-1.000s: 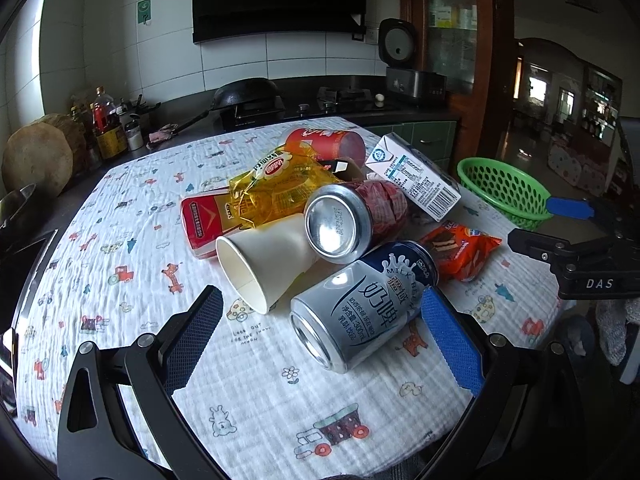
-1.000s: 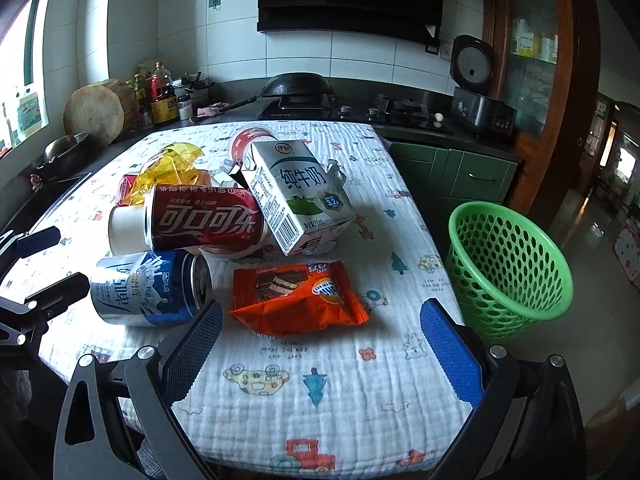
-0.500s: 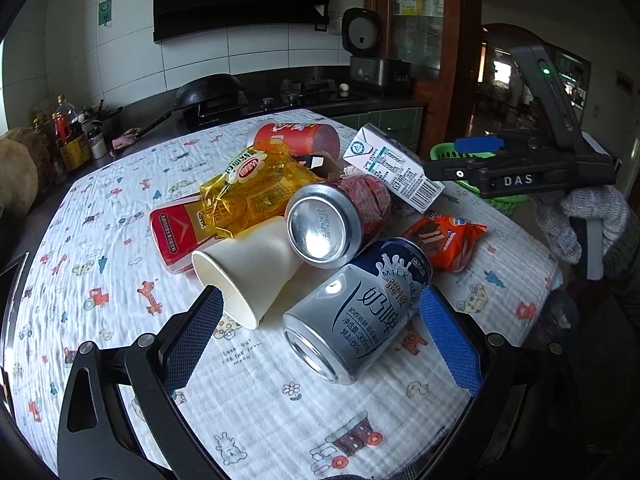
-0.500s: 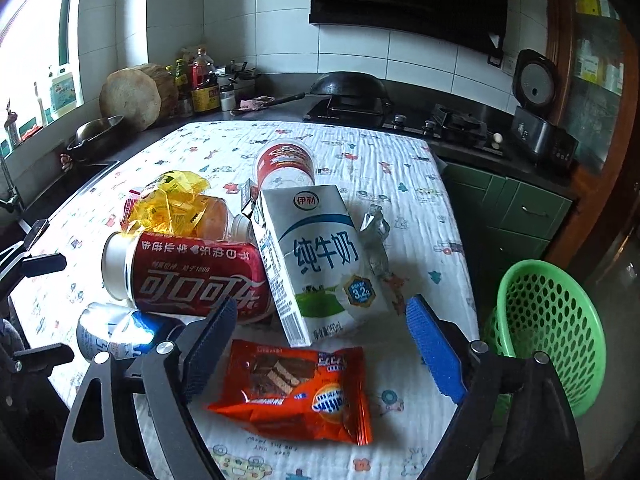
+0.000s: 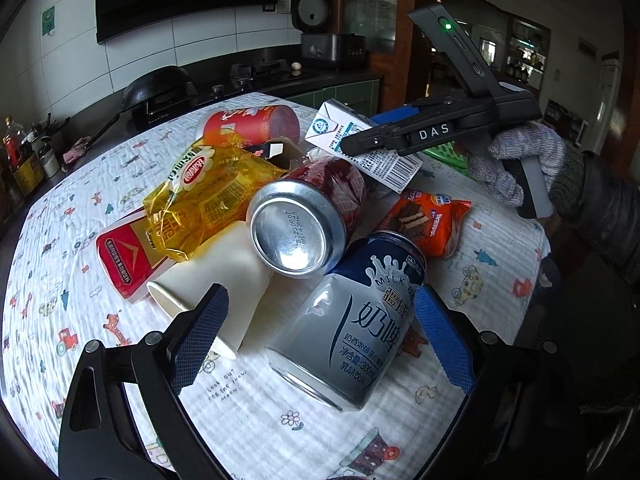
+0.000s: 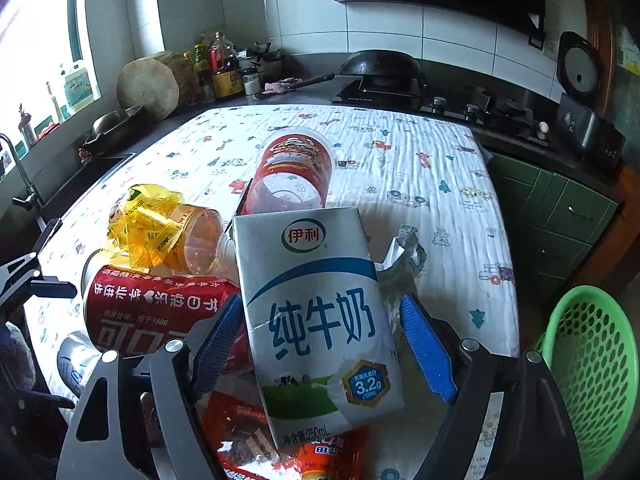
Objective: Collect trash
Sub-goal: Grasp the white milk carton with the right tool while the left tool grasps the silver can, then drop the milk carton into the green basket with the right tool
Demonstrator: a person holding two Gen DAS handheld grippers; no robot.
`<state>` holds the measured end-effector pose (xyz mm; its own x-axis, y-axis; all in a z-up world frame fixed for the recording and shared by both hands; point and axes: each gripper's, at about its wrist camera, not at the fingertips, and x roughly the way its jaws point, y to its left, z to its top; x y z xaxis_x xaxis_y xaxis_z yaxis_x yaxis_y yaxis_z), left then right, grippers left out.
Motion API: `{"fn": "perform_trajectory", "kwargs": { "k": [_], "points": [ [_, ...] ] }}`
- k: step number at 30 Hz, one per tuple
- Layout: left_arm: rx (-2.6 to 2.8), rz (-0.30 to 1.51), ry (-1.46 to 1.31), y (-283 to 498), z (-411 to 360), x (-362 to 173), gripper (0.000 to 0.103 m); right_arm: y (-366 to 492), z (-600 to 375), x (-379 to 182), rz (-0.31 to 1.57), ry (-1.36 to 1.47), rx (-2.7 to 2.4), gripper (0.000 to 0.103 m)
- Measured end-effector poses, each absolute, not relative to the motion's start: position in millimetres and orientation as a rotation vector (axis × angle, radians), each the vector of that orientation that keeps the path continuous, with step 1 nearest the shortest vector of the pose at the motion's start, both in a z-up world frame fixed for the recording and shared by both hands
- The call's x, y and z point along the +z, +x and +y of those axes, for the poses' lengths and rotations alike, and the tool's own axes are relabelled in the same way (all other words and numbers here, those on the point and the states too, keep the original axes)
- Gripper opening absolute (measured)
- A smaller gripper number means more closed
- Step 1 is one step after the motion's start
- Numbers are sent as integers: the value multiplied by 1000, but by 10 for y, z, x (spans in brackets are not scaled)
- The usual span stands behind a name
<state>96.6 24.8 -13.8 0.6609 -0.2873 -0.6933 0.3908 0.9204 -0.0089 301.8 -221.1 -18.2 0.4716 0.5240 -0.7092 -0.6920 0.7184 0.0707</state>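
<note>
White milk carton (image 6: pixel 320 320) lies between the spread right claw (image 6: pixel 324 348) fingers.

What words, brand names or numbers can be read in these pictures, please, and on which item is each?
"纯牛奶", "伊利", "3.2g": milk carton.
"MILK", "奶啤": blue-grey can.
"始于1886": red cola can.
"DAS": right hand-held gripper.
"LOOK OUT FOR THE MOON": tablecloth.
The yellow wrapper and orange snack packet print is too small to read.

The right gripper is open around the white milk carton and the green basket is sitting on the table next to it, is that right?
Not quite. The green basket sits off the table, below its right edge, as the right wrist view shows. The right gripper is indeed open around the white milk carton.
</note>
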Motion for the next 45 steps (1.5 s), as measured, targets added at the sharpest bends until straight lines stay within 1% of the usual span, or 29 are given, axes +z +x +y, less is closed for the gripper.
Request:
{"fn": "perform_trajectory", "kwargs": {
  "k": [2,8,11,21,28,33,35,37,45],
  "points": [
    [-413,771,157,992,218,-170,91,3018,-2190,-196,788,-236,775,73],
    [-483,806,186,1061,117,-251,87,2981,-2203,-196,786,-233,777,70],
    [-502,821,190,1104,83,-280,87,2925,-2244,-164,769,-231,771,68],
    [-583,883,189,1169,-12,-360,87,2673,-2487,-46,728,-169,766,67],
    [-640,899,246,1151,-64,-356,87,2478,-2684,22,712,-142,748,67],
    [-661,950,272,1286,-73,-410,87,2397,-2856,43,707,-126,707,67],
    [-672,961,276,1300,-97,-424,82,2406,-2960,40,709,-110,677,67],
    [-677,970,275,1294,-115,-434,73,2433,-3078,33,714,-94,644,67],
    [-618,953,285,1122,-183,-430,72,2618,-3625,20,710,-61,479,67]
  ]
}}
